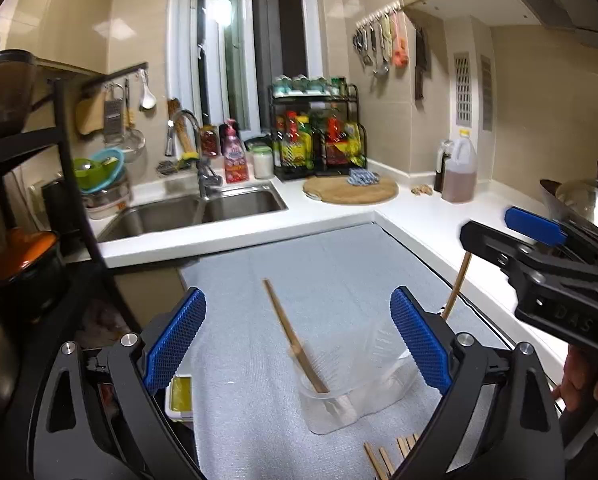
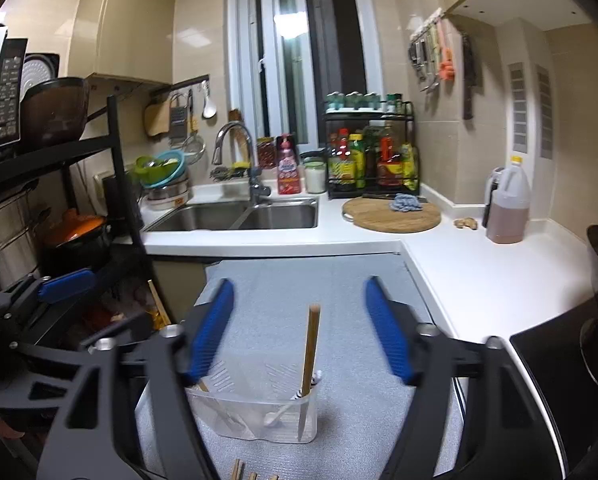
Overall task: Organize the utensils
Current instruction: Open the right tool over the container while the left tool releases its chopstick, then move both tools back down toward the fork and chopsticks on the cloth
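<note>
Chopsticks stand in a clear plastic holder on the grey mat that covers the near part of the surface. In the right wrist view, at the holder's left end, one wooden chopstick leans with its upper end toward the left, partly hidden behind a blue pad. A white spoon lies low inside the holder, handle slanting up to the right. At the right end a second chopstick stands almost upright, long axis vertical, its upper end pointing up and away toward the sink.

The left gripper hovers over the holder with its jaws spread wide and nothing between them. In its view the left-end chopstick slants up and away to the left, blurred. More chopstick ends lie loose on the mat's near edge.

The right gripper likewise has its jaws wide apart, holding nothing, either side of the upright chopstick without touching it. A round wooden board rests on the white surface near the far right corner.
</note>
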Available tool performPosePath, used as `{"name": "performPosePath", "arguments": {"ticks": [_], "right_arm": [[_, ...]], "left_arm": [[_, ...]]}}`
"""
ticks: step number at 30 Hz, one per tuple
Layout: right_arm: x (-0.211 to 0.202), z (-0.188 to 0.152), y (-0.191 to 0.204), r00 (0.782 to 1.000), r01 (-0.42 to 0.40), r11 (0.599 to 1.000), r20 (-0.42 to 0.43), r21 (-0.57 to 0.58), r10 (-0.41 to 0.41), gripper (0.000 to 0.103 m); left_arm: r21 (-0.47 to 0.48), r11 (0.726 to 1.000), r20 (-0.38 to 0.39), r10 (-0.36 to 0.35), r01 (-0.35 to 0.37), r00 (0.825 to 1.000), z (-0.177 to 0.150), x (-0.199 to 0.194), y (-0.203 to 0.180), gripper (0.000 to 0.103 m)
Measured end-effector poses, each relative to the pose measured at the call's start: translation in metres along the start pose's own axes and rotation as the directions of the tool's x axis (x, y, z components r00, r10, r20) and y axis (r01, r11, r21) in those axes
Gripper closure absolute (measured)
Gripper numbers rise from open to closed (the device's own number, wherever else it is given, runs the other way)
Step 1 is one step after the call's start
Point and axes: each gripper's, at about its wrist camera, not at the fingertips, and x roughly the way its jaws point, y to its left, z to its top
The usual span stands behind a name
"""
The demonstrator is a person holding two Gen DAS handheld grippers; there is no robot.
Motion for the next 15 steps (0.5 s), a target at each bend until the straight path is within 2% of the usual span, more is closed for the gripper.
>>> {"name": "performPosePath", "arguments": {"ticks": [7,15], "right_arm": [[-0.029,-0.021,-0.005,1.0,0.008,0.999,-0.015,0.037,-0.007,0.022],[-0.093,-0.056,0.0,1.0,-0.011,0.999,-0.015,0.048,0.012,0.012]], "left_arm": [[-0.02,1.0,-0.035,0.012,-0.012,0.999,-0.017,-0.017,-0.002,0.013],[-0.048,0.998,-0.016,0.026,-0.027,1.0,-0.045,-0.077,-0.016,0.013]]}}
